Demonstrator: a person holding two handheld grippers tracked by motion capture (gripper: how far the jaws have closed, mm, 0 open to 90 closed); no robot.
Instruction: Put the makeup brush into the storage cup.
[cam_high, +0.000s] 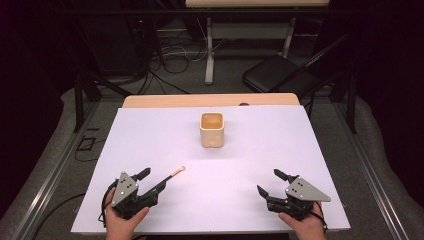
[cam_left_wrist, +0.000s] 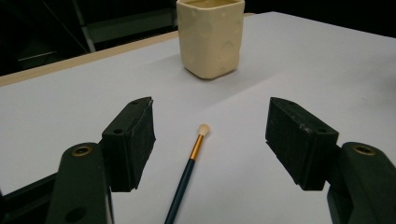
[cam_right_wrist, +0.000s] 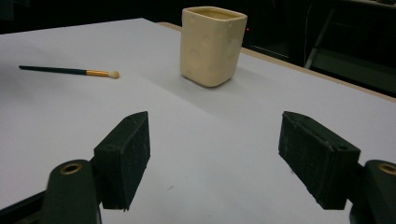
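Note:
A slim paintbrush (cam_high: 173, 174) with a dark handle, gold ferrule and pale tip lies flat on the white sheet (cam_high: 150, 130), near the front left. My left gripper (cam_high: 152, 181) is open right behind it; in the left gripper view the paintbrush (cam_left_wrist: 189, 170) runs between the spread jaws of this gripper (cam_left_wrist: 210, 140), which do not touch it. A cream square cup (cam_high: 212, 130) stands upright at the middle of the sheet, beyond the brush (cam_left_wrist: 211, 37). At the front right my right gripper (cam_high: 270, 183) is open and holds nothing. From the right gripper (cam_right_wrist: 215, 158) the cup (cam_right_wrist: 212, 44) is ahead and the paintbrush (cam_right_wrist: 70, 71) far left.
The sheet covers a wooden table whose bare far edge (cam_high: 210, 100) shows behind it. A black folding chair (cam_high: 280, 75) and another table's legs stand on the floor beyond. Cables lie on the floor at the back left.

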